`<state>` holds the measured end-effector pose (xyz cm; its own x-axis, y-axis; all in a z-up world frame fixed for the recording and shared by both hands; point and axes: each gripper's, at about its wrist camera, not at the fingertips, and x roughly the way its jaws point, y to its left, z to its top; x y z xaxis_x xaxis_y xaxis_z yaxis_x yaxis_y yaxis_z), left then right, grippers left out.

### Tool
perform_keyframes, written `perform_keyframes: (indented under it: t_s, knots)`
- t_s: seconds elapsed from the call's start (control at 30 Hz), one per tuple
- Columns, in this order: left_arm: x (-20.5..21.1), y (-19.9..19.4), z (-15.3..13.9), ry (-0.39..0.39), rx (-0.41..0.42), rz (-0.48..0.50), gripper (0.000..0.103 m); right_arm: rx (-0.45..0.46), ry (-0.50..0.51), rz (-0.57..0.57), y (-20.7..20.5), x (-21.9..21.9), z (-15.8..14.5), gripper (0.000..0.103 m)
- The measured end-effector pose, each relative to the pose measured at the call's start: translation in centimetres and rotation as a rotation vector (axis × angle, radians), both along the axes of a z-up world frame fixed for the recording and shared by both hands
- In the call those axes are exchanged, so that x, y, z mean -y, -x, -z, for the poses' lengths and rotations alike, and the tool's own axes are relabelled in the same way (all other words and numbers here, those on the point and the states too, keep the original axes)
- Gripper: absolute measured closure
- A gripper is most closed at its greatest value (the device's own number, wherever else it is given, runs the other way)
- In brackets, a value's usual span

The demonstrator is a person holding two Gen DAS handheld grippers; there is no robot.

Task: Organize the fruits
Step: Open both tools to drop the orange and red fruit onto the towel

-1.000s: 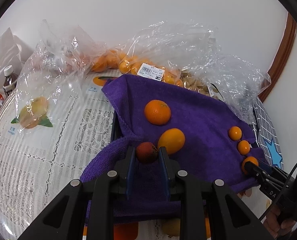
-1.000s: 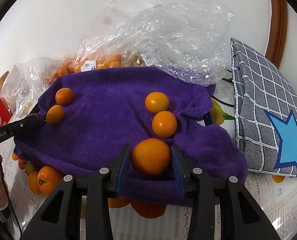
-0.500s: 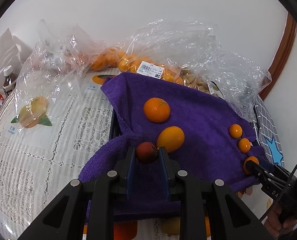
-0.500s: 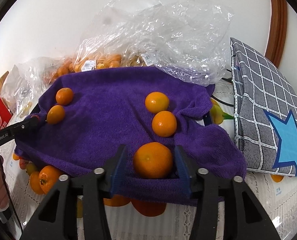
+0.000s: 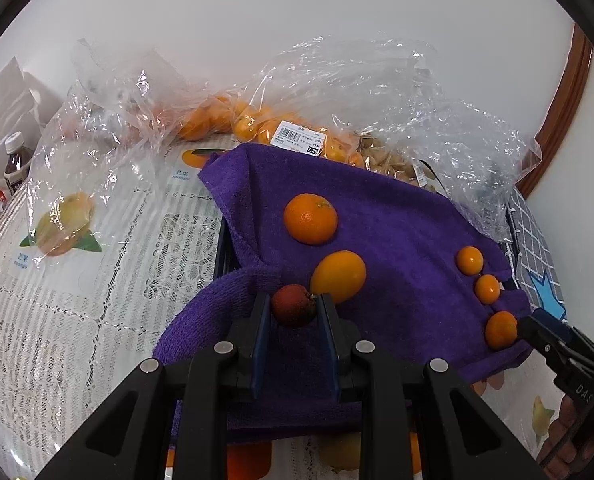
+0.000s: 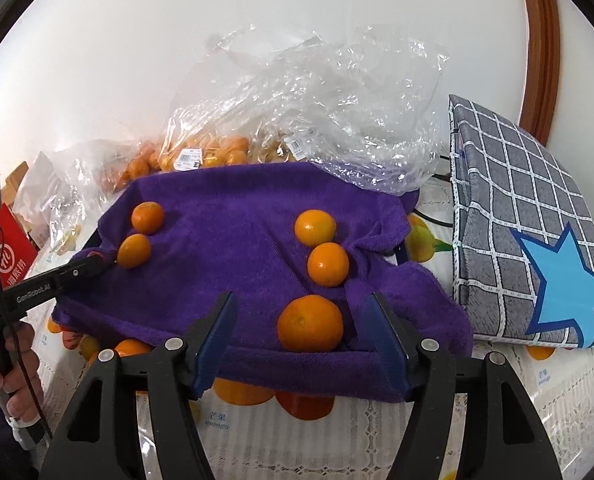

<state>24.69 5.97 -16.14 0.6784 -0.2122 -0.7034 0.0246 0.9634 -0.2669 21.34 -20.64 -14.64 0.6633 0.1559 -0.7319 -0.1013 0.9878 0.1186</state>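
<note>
Your right gripper (image 6: 303, 332) has just been opening: its jaws stand clear on both sides of the orange (image 6: 309, 323), which sits free on the purple towel (image 6: 233, 240) at the near edge, third in a line with two smaller oranges at its 12 o'clock. Your left gripper (image 5: 293, 312) is clamped on a small dark red fruit (image 5: 293, 305), pads pressing it from both sides, with a yellow-orange fruit (image 5: 338, 276) just beside it at its 1 o'clock and a larger orange (image 5: 310, 219) further up at 12.

The released orange is the first worry. It rests close to the towel's front fold, and the cloth seems to sag over a dark tray rim, so it may roll toward you and off the edge if you brush it as you draw back. Lift straight away and keep the jaws wide until you are clear.

The red fruit looks soft and is gripped hard; squeezing longer, or jolting it against the yellow-orange neighbour, could bruise it or pop it out sideways. Setting it down so near that neighbour may also nudge the neighbour out of its row.

The towel itself is loose. Snag a fold with a fingertip and every fruit on it shifts, including the three small ones (image 5: 487, 289) at 3 o'clock in the left view.
</note>
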Motion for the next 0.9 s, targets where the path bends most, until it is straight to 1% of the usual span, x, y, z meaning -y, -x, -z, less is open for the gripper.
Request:
perform_keyframes:
  t_s: [0.1,0.17,0.23,0.37,0.53,0.63,0.7,0.8,0.9]
  knots:
    - [-0.2,0.2,-0.1,0.006,0.013,-0.002,0.074,0.003,-0.025,0.008,0.3,0.2,-0.3,0.037]
    - [-0.3,0.2,-0.3,0.016,0.019,-0.005,0.068,0.011,-0.022,0.016,0.5,0.4,-0.7,0.037]
    - [-0.5,0.4,-0.5,0.032,0.026,-0.002,0.064,0.027,-0.019,0.019,0.9,0.5,-1.1,0.037]
    - [-0.7,1.0,-1.2,0.048,0.063,-0.001,0.058,0.056,0.003,0.033,1.7,0.8,-1.5,0.037]
    - [-0.6,1.8,-1.7,0.053,0.114,-0.014,0.058,0.063,0.054,0.07,2.8,1.6,-1.5,0.037]
    - [-0.4,2.1,-1.8,0.048,0.135,-0.02,0.058,0.071,0.026,0.089,3.5,2.6,-1.9,0.037]
    - [-0.1,2.2,-1.8,0.031,0.152,-0.023,0.058,0.072,0.013,0.094,4.0,3.0,-2.2,0.037]
    - [0.4,2.6,-1.8,-0.003,0.181,-0.03,0.058,0.056,0.017,0.106,4.7,3.3,-2.2,0.037]
    - [0.7,3.2,-1.8,-0.016,0.198,-0.043,0.058,0.028,0.032,0.093,5.5,3.4,-2.2,0.037]
